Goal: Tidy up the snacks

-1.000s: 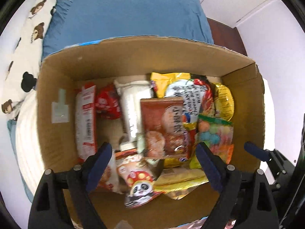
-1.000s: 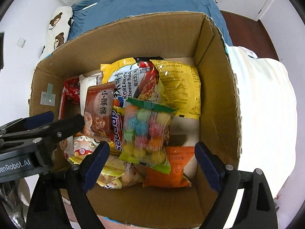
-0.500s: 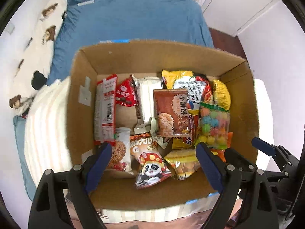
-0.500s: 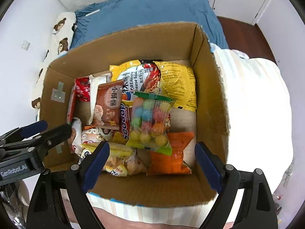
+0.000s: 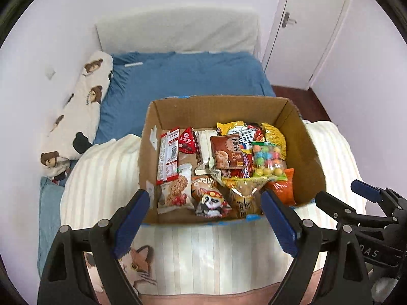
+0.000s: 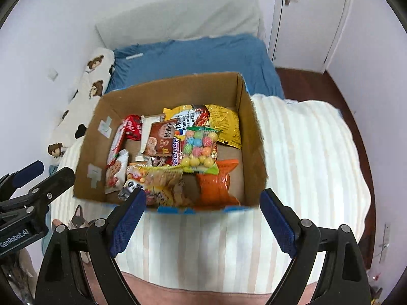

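Sitting on a cream striped blanket [image 5: 106, 178] spread over the bed, the cardboard box [image 5: 218, 106] holds the snacks, with a blue sheet [image 5: 183, 76] behind it, a bear-print pillow [image 5: 78, 106] along the left wall and a white door [image 5: 305, 25] at the back right. Both tools hang above the near edge of the box: the left gripper [image 5: 203, 216] has its blue-padded fingers spread wide with nothing between them, and the right gripper [image 6: 202, 216] is spread the same way, also empty. Each tool shows at the edge of the other's view, well apart. One bag of coloured candy balls [image 6: 199, 148] lies on top near the middle, one orange packet [image 6: 216, 185] sits in the near right corner, and one yellow packet [image 6: 226, 124] lies against the far right side. At the near left are one panda-print packet [image 5: 211, 198] and one cookie packet [image 5: 175, 190]; a long red and white packet [image 5: 168, 160] leans along the left wall. A brown packet [image 6: 161, 139] carries Chinese characters; the pack behind it reads "KOREA", and "GenRobot.AI" is printed on the left tool.
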`<action>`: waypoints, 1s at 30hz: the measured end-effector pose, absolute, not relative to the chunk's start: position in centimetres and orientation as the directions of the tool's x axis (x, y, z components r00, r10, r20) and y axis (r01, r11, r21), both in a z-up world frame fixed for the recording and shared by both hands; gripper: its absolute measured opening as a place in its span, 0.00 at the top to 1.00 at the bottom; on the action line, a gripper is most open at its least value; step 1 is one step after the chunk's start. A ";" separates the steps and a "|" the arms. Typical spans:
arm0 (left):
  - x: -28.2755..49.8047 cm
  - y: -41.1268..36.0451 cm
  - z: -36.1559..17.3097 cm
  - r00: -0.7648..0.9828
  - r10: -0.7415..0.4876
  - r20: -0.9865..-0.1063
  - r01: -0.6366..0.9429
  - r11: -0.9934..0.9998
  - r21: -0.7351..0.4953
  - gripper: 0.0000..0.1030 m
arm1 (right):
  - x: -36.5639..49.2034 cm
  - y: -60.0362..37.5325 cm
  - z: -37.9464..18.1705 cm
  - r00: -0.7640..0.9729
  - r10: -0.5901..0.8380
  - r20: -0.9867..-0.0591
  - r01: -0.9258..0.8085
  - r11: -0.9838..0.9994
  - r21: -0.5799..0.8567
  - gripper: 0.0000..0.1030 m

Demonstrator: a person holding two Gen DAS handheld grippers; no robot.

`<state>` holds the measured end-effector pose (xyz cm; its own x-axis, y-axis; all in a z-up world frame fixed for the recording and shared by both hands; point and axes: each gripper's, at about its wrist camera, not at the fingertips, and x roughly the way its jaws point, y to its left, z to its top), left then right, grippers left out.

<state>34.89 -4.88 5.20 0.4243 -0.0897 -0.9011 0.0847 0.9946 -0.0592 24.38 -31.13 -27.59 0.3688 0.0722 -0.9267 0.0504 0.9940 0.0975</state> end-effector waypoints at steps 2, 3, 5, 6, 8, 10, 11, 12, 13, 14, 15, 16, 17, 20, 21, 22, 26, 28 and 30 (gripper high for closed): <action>32.8 -4.8 6.3 0.465 -0.077 -0.882 0.079 0.996 -0.046 0.13 | 22.5 -31.0 -26.5 0.393 0.077 -0.916 0.046 0.994 0.103 0.10; 32.1 -4.7 6.6 0.479 -0.075 -0.874 0.079 0.996 -0.042 0.13 | 21.2 -30.9 -25.8 0.416 0.079 -0.906 0.044 0.993 0.107 0.10; 30.1 -4.7 7.5 0.517 -0.063 -0.853 0.078 0.997 -0.026 0.13 | 19.4 -30.9 -24.7 0.447 0.077 -0.891 0.045 0.993 0.109 0.10; 29.1 -4.7 7.9 0.533 -0.057 -0.844 0.077 0.997 -0.018 0.13 | 18.1 -30.9 -24.0 0.467 0.080 -0.881 0.046 0.992 0.115 0.10; 26.8 -4.6 8.8 0.555 -0.052 -0.830 0.072 0.997 -0.015 0.13 | 16.3 -31.1 -23.0 0.492 0.083 -0.867 0.049 0.991 0.123 0.10; 24.8 -4.5 9.5 0.576 -0.052 -0.815 0.068 0.998 -0.016 0.13 | 14.2 -31.1 -21.9 0.520 0.083 -0.850 0.050 0.991 0.127 0.10; 23.9 -4.5 9.9 0.587 -0.045 -0.808 0.062 0.998 -0.010 0.13 | 12.8 -31.1 -21.2 0.541 0.076 -0.838 0.050 0.991 0.123 0.10; 23.0 -4.5 10.2 0.597 -0.041 -0.801 0.061 0.998 -0.006 0.13 | 11.9 -31.0 -20.6 0.552 0.074 -0.831 0.050 0.991 0.121 0.10; 21.9 -4.4 10.6 0.606 -0.041 -0.794 0.058 0.998 -0.008 0.13 | 10.9 -31.0 -20.1 0.563 0.075 -0.823 0.048 0.991 0.123 0.10; 21.1 -4.4 10.9 0.615 -0.041 -0.787 0.056 0.998 -0.009 0.13 | 9.5 -30.9 -19.4 0.579 0.073 -0.812 0.045 0.992 0.122 0.10; 20.2 -4.4 11.3 0.625 -0.038 -0.780 0.055 0.998 -0.004 0.13 | 8.7 -30.8 -18.9 0.590 0.071 -0.804 0.043 0.992 0.120 0.10; 19.2 -4.4 11.7 0.635 -0.028 -0.772 0.054 0.999 0.008 0.13 | 7.6 -30.8 -18.3 0.602 0.070 -0.796 0.038 0.992 0.117 0.10; 18.5 -4.4 12.1 0.643 -0.022 -0.766 0.051 0.999 0.014 0.13 | 6.6 -30.6 -17.8 0.612 0.068 -0.788 0.035 0.993 0.113 0.10; 16.2 -4.3 13.1 0.669 -0.011 -0.743 0.046 0.999 0.026 0.13 | 3.6 -30.4 -16.2 0.644 0.069 -0.762 0.025 0.993 0.112 0.10; 15.5 -4.2 13.4 0.677 -0.011 -0.736 0.048 0.998 0.029 0.13 | 2.6 -30.4 -15.7 0.654 0.066 -0.754 0.025 0.994 0.109 0.10; 14.8 -4.1 13.7 0.683 -0.005 -0.730 0.044 0.998 0.035 0.13 | 1.9 -30.4 -15.3 0.660 0.066 -0.749 0.025 0.994 0.110 0.10; 13.0 -3.7 14.5 0.681 -0.016 -0.732 0.032 0.999 0.008 0.13 | -1.0 -30.5 -14.0 0.680 0.058 -0.731 0.030 0.994 0.108 0.10; 12.3 -3.6 14.7 0.682 -0.018 -0.731 0.027 1.000 0.001 0.13 | -2.0 -30.5 -13.4 0.692 0.046 -0.721 0.033 0.995 0.096 0.06; 11.9 -3.5 14.9 0.689 -0.013 -0.724 0.020 1.000 0.002 0.13 | -3.2 -30.6 -12.7 0.706 0.038 -0.707 0.036 0.995 0.089 0.05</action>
